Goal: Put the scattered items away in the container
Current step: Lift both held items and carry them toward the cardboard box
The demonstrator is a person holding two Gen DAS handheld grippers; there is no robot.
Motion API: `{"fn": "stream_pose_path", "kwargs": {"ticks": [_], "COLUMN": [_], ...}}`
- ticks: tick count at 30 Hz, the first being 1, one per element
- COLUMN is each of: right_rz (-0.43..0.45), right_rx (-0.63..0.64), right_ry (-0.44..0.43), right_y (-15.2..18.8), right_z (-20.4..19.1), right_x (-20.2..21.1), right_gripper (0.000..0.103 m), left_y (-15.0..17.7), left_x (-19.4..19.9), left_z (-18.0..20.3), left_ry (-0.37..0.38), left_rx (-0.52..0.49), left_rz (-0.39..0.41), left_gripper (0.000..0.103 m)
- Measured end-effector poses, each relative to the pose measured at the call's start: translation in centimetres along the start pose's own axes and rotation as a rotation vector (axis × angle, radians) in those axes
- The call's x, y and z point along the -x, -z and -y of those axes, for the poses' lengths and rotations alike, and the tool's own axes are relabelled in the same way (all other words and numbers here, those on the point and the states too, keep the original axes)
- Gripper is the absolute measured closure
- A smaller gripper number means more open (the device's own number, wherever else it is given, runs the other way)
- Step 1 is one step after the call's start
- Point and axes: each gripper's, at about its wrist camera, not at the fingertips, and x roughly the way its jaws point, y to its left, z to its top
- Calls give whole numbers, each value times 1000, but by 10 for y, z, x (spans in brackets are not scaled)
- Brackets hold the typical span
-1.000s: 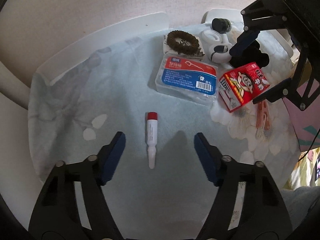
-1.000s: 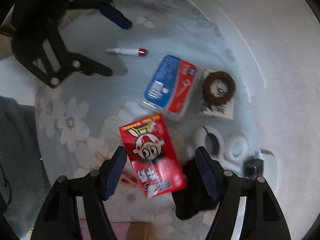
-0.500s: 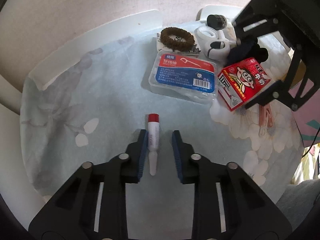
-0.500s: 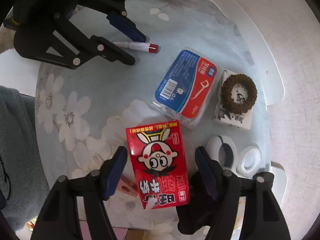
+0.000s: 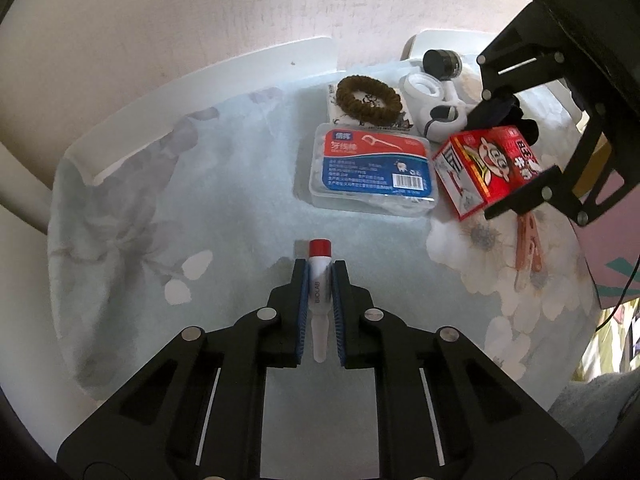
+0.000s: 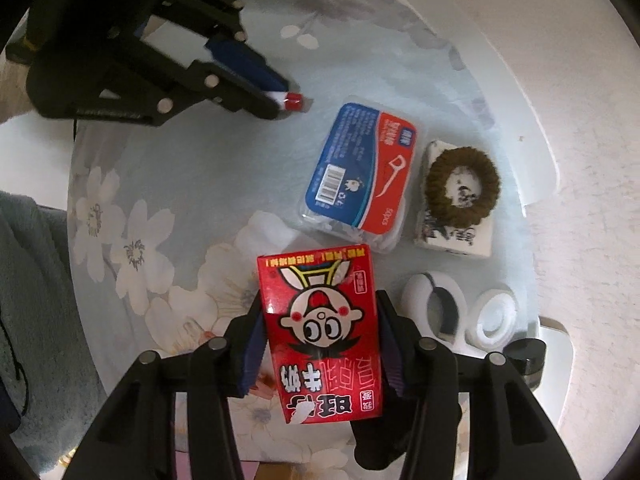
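Note:
My left gripper is shut on a small white tube with a red cap, low over the floral cloth. The tube's cap also shows in the right wrist view. My right gripper is shut on a red milk carton, which also shows in the left wrist view. A blue and red floss-pick box lies in the middle. A brown hair tie rests on a white card.
A white earbud-style case, a small black jar, a black item behind the carton and a pink clip lie at the table's right side. A white raised rim curves along the far edge.
My left gripper has closed on the tube. My right gripper has moved forward and closed on the red carton.

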Motion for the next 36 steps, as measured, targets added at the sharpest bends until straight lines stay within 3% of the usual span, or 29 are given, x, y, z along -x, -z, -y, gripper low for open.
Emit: {"fn": "stream_pose_path", "kwargs": {"ticks": [9, 16, 19, 24, 28, 36], "right_rz": [104, 170, 222, 284, 313, 327], "right_rx": [-79, -115, -139, -148, -163, -277], "right_ry": [-1, 43, 55, 112, 169, 254], "right_y": [8, 13, -2, 25, 55, 136], "right_z": [1, -1, 22, 3, -18, -43], "right_x": [44, 92, 128, 187, 222, 241], "right_gripper": [57, 57, 57, 57, 57, 57], "left_y": [2, -17, -28, -44, -60, -98], "left_x": [40, 72, 100, 146, 175, 198], "left_z": [2, 2, 14, 46, 80, 173], "left_ry": [-7, -46, -56, -75, -12, 88], "left_rx": [41, 46, 40, 14, -20, -158], "left_rz": [50, 72, 106, 148, 207, 275], "left_gripper": [93, 93, 93, 93, 93, 93]}}
